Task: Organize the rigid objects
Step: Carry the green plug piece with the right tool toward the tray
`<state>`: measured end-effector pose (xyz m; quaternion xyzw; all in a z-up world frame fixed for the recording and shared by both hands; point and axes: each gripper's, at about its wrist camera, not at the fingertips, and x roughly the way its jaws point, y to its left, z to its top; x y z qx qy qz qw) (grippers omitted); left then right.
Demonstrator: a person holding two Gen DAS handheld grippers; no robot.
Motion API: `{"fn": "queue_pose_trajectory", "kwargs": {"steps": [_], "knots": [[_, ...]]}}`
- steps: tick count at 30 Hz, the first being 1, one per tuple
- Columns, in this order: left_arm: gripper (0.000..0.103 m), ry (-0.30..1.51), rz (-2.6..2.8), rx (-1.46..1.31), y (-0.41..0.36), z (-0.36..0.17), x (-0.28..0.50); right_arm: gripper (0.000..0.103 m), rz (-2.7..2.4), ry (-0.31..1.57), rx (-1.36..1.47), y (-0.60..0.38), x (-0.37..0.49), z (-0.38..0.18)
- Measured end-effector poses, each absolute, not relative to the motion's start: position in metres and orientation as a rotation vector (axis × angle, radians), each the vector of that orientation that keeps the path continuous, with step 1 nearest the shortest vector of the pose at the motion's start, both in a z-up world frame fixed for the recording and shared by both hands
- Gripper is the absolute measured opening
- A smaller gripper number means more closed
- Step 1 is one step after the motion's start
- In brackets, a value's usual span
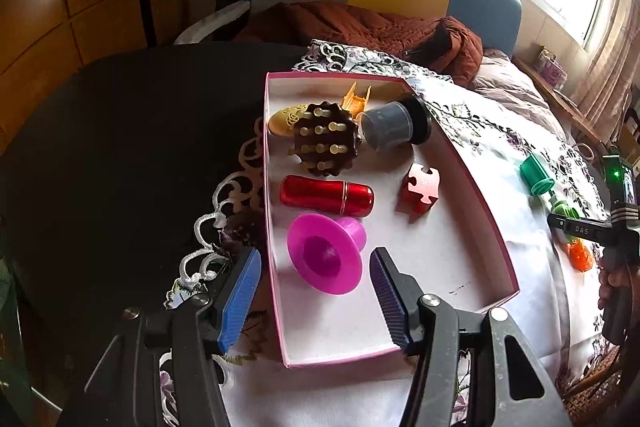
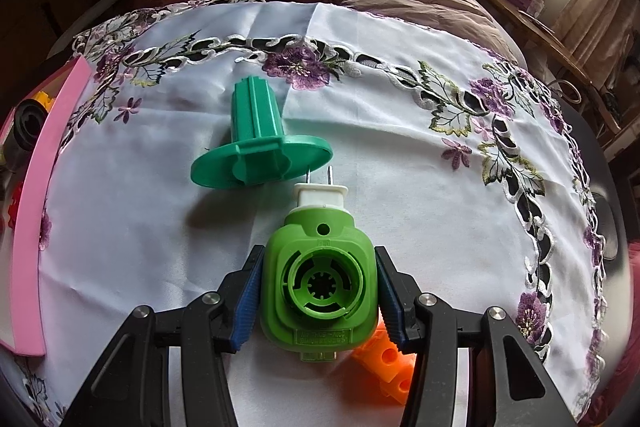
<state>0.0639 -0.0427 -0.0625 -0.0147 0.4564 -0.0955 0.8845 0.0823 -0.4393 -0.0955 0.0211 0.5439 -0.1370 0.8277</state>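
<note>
A pink-rimmed white box (image 1: 493, 227) lies on the embroidered cloth. It holds a magenta flanged spool (image 1: 326, 259), a red metal cylinder (image 1: 326, 195), a red puzzle-shaped block (image 1: 418, 187), a brown pegged disc (image 1: 326, 141) and a grey jar with a black lid (image 1: 394, 125). My left gripper (image 1: 316, 259) hovers open over the box's near end, with the magenta spool between its fingers but untouched. My right gripper (image 2: 319, 255) is shut on a light green plug-in device (image 2: 320, 279). A dark green flanged spool (image 2: 260, 143) lies just beyond it, and an orange block (image 2: 386, 359) sits under the right finger.
The box's pink wall (image 2: 36, 207) runs along the left of the right wrist view. A yellow perforated piece (image 1: 282, 119) and an orange-yellow part (image 1: 356, 99) lie at the box's far end. A brown jacket (image 1: 360, 23) and bedding lie behind the table. The dark table edge (image 1: 120, 147) is left of the cloth.
</note>
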Motion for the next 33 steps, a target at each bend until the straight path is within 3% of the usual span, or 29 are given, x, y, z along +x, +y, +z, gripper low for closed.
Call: {"fn": "queue_pose_trajectory", "kwargs": {"steps": [33], "knots": [[0.058,0.942,-0.204,-0.051,-0.035,-0.057,0.056,0.052,-0.075,1.141,0.017,-0.390,0.082,-0.092]]}}
